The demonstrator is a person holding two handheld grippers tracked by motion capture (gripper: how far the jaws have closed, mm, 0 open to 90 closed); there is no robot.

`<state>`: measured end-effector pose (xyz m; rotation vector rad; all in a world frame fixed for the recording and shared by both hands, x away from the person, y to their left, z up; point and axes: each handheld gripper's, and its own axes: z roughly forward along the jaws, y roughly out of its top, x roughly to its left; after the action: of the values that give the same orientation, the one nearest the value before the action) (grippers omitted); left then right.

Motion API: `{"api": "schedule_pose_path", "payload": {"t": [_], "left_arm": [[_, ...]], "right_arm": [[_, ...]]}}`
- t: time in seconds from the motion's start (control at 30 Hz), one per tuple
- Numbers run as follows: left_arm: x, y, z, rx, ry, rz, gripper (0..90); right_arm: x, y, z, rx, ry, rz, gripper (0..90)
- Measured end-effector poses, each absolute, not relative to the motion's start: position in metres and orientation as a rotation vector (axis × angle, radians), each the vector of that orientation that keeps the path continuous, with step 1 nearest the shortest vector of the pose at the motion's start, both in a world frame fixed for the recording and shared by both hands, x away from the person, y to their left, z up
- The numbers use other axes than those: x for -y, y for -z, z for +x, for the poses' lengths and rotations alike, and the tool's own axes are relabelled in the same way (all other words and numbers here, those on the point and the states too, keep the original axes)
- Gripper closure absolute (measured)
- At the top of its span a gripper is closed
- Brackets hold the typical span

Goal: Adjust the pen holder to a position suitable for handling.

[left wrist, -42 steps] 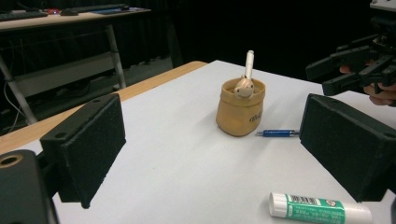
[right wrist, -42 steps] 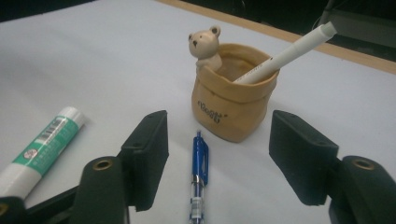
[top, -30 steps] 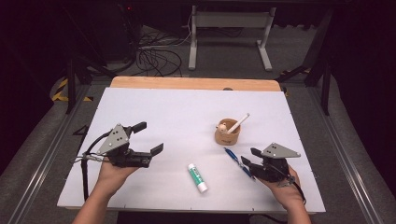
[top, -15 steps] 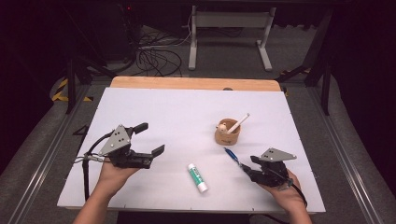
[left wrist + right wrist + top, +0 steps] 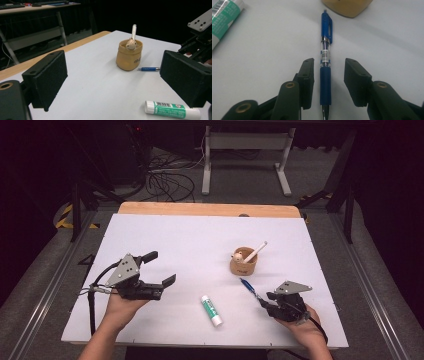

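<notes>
A blue click pen (image 5: pixel 247 286) lies on the white table near a tan cup (image 5: pixel 243 262), which holds a white pen (image 5: pixel 257 251) and a small figure. My right gripper (image 5: pixel 262 302) is open and low over the table. In the right gripper view its jaws stand on either side of the blue pen's (image 5: pixel 325 57) rubber grip, with a gap on each side of my right gripper (image 5: pixel 329 63). A green-and-white glue stick (image 5: pixel 211 310) lies between the hands. My left gripper (image 5: pixel 161 267) is open wide and holds nothing; the left gripper view faces the cup (image 5: pixel 128 57).
The white board (image 5: pixel 165 235) covers the table, with a wooden strip along its far edge. The glue stick (image 5: pixel 172 110) lies just ahead of my left gripper's (image 5: pixel 113 77) right jaw. Cables and a metal stand are on the floor beyond the table.
My right gripper has sunk slightly toward the table around the blue pen's near end. The pen, glue stick, cup and left gripper have stayed put.
</notes>
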<state>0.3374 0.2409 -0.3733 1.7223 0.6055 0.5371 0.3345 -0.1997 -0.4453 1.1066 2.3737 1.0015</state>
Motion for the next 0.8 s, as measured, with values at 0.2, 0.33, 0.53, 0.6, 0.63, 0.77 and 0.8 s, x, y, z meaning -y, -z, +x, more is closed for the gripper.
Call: {"api": "schedule_pose_path", "payload": {"t": [0.2,0.33,0.53,0.6,0.63,0.77,0.8], "left_arm": [[-0.2394,0.3738,0.3376,-0.601,-0.534,1.727,8.4],[-0.24,0.3738,0.3377,-0.605,-0.533,1.726,8.4],[-0.2391,0.3745,0.338,-0.6,-0.532,1.729,8.5],[-0.239,0.3747,0.3381,-0.601,-0.532,1.731,8.5],[-0.2392,0.3747,0.3382,-0.6,-0.533,1.732,8.5],[-0.2395,0.3746,0.3381,-0.604,-0.532,1.73,8.6],[-0.2394,0.3747,0.3381,-0.603,-0.532,1.729,8.6]], "right_arm": [[0.1995,0.4489,0.3356,-2.396,-0.983,1.111,63.5],[0.1999,0.4504,0.3362,-2.409,-0.974,1.103,64.5],[0.1995,0.4531,0.3364,-2.431,-0.953,1.082,65.7],[0.2,0.4529,0.3365,-2.432,-0.955,1.087,66.2],[0.2003,0.453,0.3366,-2.434,-0.958,1.085,66.4],[0.2014,0.4532,0.3367,-2.44,-0.959,1.078,66.9],[0.2016,0.4531,0.3366,-2.442,-0.959,1.076,67.2]]}}
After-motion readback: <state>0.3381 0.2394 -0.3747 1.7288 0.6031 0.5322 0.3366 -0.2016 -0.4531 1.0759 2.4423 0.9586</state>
